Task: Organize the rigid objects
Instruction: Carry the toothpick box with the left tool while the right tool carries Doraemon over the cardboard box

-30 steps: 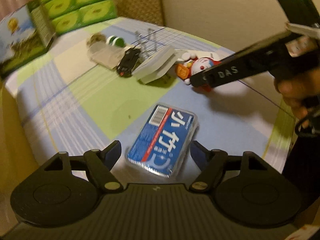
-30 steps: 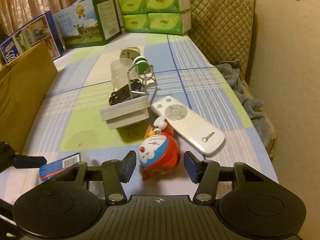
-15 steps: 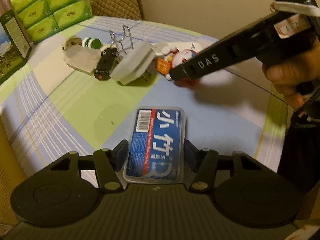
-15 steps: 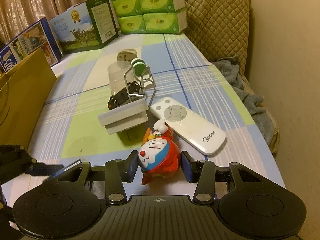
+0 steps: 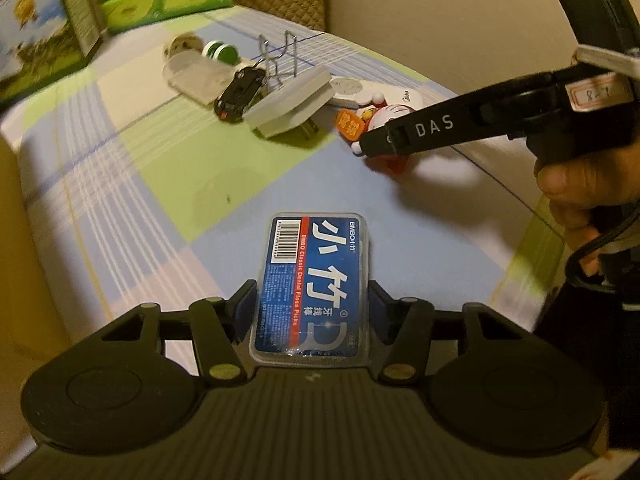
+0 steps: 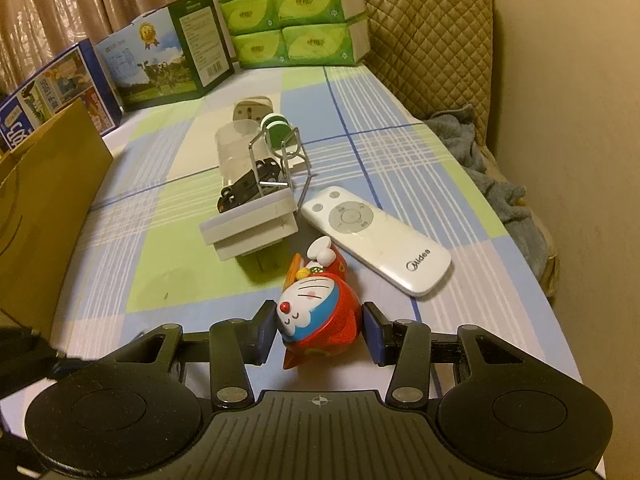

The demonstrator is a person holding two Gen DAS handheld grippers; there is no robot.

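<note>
A flat blue dental floss pick box (image 5: 316,276) lies on the checked cloth between the pads of my left gripper (image 5: 312,312). Its jaws are closing and both pads touch the box's long sides. A round red and blue cat toy (image 6: 316,312) sits between the pads of my right gripper (image 6: 320,330), which are shut against its sides. In the left wrist view the right gripper's black finger (image 5: 404,136) crosses in front of the toy (image 5: 384,110), with a hand (image 5: 580,188) on its handle.
Behind the toy lie a white remote (image 6: 376,240), a white plug block (image 6: 252,228), a black toy car (image 6: 248,184), a wire rack (image 6: 284,148) and a clear tub (image 6: 236,148). Green tissue packs (image 6: 292,12) and cartons (image 6: 168,60) line the back. A brown cardboard box (image 6: 40,200) stands at the left.
The left jaws closed in from wide apart onto the floss box, which now lies straight between them. The right jaws narrowed around the toy.
</note>
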